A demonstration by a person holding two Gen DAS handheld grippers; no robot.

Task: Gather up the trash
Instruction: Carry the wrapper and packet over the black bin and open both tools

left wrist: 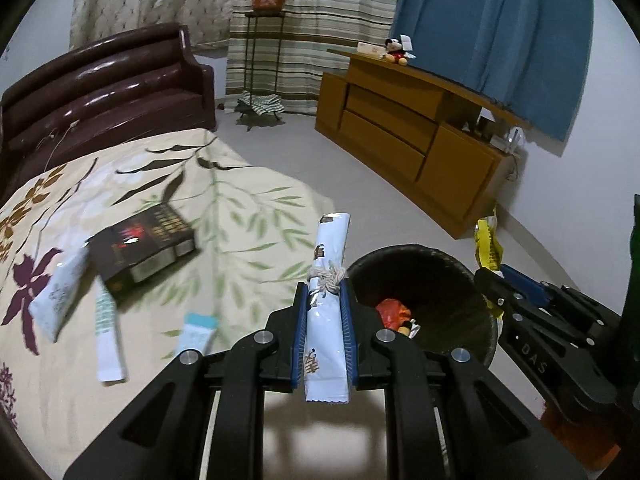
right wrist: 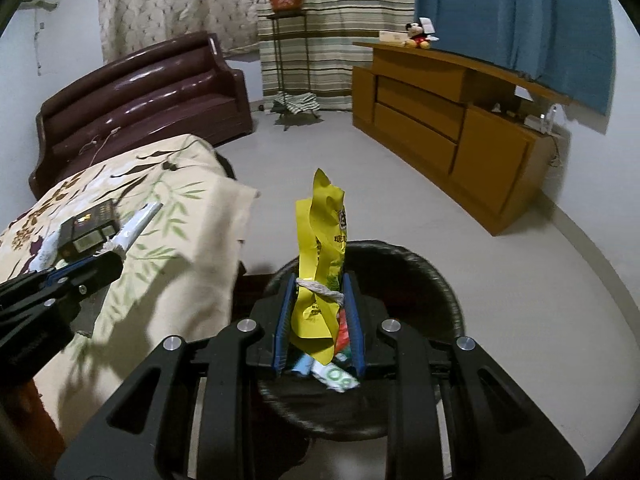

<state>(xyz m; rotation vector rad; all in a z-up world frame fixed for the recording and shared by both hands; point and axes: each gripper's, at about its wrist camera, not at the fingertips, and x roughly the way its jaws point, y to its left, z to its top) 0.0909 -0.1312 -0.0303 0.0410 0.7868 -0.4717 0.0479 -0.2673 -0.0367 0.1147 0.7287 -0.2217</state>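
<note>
Since both wrappers are headed for the bin (right wrist: 448, 292), each claw carries one: the left claw (left wrist: 324, 304) pinches a pale sachet (left wrist: 326, 280) near the rim, and the right claw (right wrist: 320, 304) clamps a yellow wrapper (right wrist: 320, 248) directly above the bin. More packets (left wrist: 108, 336) lie on the bed (left wrist: 240, 216) beside a book (left wrist: 144, 248).

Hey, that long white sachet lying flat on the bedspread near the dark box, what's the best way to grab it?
Take the long white sachet across its narrow width, near the middle, coming down from above. It lies flat on the bedspread, so the fingers should straddle its two long edges. Its upper end runs close to the dark box, so stay toward the free lower half.
</note>
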